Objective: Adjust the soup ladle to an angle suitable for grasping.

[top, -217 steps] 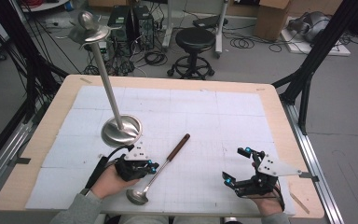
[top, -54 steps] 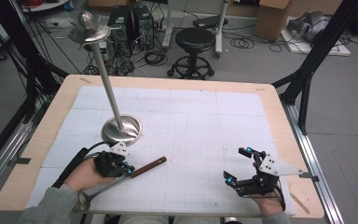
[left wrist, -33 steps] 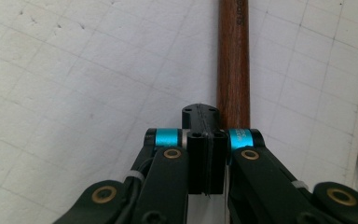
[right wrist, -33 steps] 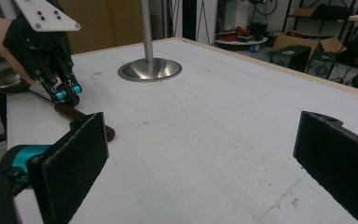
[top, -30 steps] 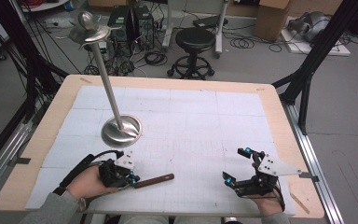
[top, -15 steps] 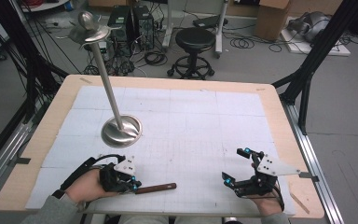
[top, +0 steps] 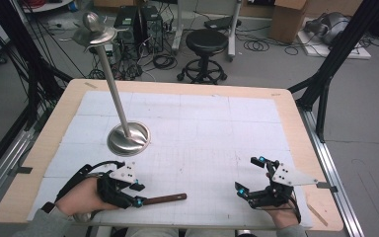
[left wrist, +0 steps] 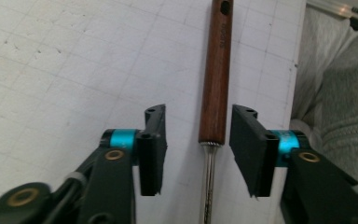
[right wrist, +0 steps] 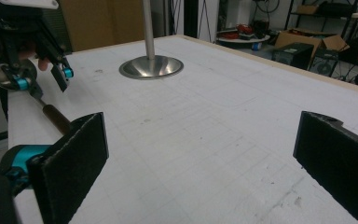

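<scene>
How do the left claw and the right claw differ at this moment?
The left claw straddles the wooden-handled ladle, pads clear of it, its jaws having just been opening; the right claw has nothing between its jaws. The right claw's jaws are spread wider than the left claw's. Both sit low at the table's near edge.

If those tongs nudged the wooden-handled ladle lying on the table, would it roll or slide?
The ladle probably rolls a little: its handle looks round and smooth. Its thin metal shank looks stiff, so it should move as one piece. The left tongs, just opened, straddle it without pressing, so nothing steadies it.
</scene>
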The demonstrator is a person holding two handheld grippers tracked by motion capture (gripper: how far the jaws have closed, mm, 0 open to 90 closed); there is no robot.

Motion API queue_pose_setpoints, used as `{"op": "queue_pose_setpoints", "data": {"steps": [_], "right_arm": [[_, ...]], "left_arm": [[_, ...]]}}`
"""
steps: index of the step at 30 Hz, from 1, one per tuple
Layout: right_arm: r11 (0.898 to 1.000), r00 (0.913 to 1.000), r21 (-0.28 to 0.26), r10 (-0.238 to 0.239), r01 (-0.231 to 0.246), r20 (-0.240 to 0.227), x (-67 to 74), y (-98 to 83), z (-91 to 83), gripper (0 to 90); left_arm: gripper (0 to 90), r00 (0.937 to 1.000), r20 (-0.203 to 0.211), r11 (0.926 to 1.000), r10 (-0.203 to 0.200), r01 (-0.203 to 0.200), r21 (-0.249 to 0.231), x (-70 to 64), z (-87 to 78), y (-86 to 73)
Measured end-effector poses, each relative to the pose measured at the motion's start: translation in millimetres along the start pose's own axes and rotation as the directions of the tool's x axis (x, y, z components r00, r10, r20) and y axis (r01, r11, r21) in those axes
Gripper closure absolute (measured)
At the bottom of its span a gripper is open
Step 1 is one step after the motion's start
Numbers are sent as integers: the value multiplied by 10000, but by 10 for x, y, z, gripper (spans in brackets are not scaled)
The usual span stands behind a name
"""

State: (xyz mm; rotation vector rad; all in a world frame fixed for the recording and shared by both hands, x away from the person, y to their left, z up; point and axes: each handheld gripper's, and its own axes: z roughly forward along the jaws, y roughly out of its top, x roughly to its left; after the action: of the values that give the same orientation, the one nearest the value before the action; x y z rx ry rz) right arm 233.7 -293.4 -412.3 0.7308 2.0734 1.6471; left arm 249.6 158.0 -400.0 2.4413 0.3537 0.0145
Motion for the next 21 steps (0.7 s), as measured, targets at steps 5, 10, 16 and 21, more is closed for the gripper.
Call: {"op": "queue_pose_setpoints", "data": {"steps": [5, 10, 16, 21], "right_arm": [[10000, 10000, -19, 4, -4, -8, 2, 2, -2, 18], [10000, 10000, -7, 18, -18, -12, 1, 1, -5, 18], [10000, 10000, -29, 89, -89, 11, 1, 1, -7, 18], [9999, 10000, -133, 86, -86, 13, -13, 0, -18, 18]], "left_arm": [[299, 9982, 188, 9984, 563, -561, -110, -85, -68, 1], [231, 9959, -526, 9969, 731, -715, 315, -117, -115, -1], [240, 9921, -624, 9937, 1091, -1072, 331, -151, -175, -7], [253, 9907, -598, 9870, 1224, -1152, 1123, -151, -149, -35]]}}
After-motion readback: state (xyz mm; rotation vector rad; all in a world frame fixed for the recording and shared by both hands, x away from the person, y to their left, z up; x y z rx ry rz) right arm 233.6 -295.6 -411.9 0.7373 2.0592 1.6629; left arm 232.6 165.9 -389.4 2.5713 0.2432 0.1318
